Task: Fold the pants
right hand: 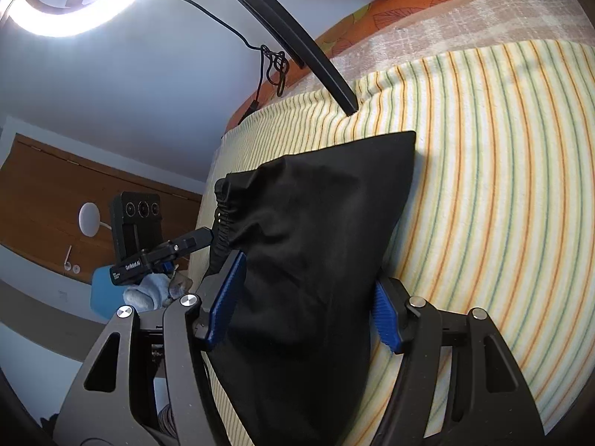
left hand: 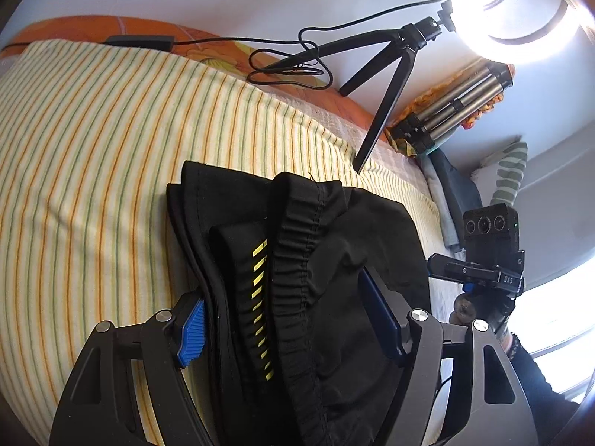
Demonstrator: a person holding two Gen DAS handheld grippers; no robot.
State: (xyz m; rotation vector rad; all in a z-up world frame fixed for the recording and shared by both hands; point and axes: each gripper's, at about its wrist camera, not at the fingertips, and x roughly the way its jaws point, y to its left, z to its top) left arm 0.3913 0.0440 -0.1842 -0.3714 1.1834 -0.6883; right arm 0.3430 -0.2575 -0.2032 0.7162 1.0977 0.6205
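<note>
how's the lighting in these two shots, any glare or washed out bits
Left wrist view: the ring light blows out the top right, and the window area at the right edge is washed out; the black pants still show seams. Right wrist view: the same ring light glares top left, the pants nearly featureless.
</note>
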